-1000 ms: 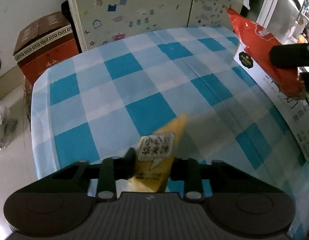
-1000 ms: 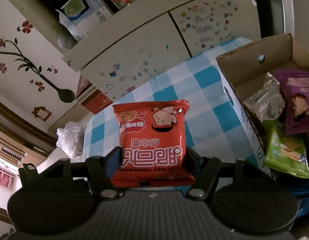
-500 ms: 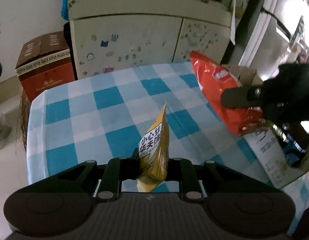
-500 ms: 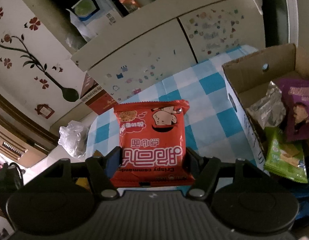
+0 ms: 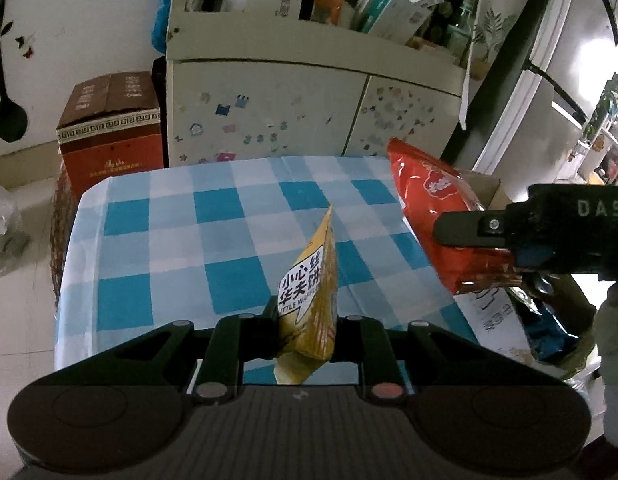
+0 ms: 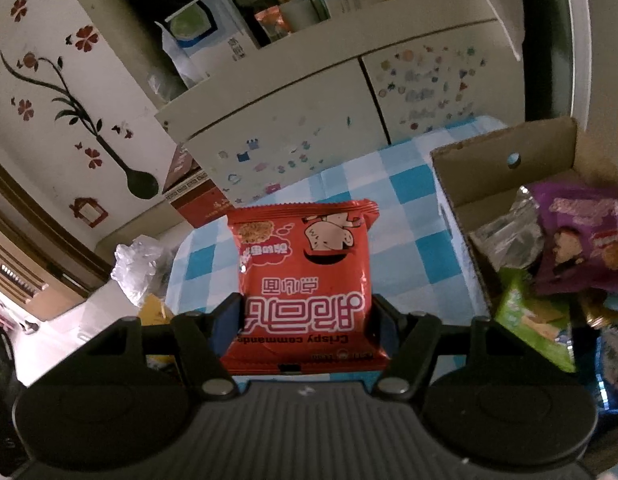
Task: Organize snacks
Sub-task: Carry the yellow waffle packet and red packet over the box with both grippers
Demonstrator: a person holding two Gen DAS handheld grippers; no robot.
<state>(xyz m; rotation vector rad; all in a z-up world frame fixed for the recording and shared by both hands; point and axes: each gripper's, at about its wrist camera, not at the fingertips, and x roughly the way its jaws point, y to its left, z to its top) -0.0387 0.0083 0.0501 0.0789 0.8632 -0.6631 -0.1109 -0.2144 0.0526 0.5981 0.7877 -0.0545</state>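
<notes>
Left hand-held gripper (image 5: 305,320) pinches yellow waffle packet (image 5: 311,296); right hand-held gripper (image 6: 305,320) clamps red noodle packet (image 6: 305,280).

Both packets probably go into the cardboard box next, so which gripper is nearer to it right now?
Right. The right gripper, shut on the red packet, hangs beside the cardboard box. The left gripper, shut on the yellow packet, is farther off over the checked tablecloth.

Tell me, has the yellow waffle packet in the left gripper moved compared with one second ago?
Yes. The yellow waffle packet, pinched in the left gripper, has lifted off the checked tablecloth and now stands more upright.
</notes>
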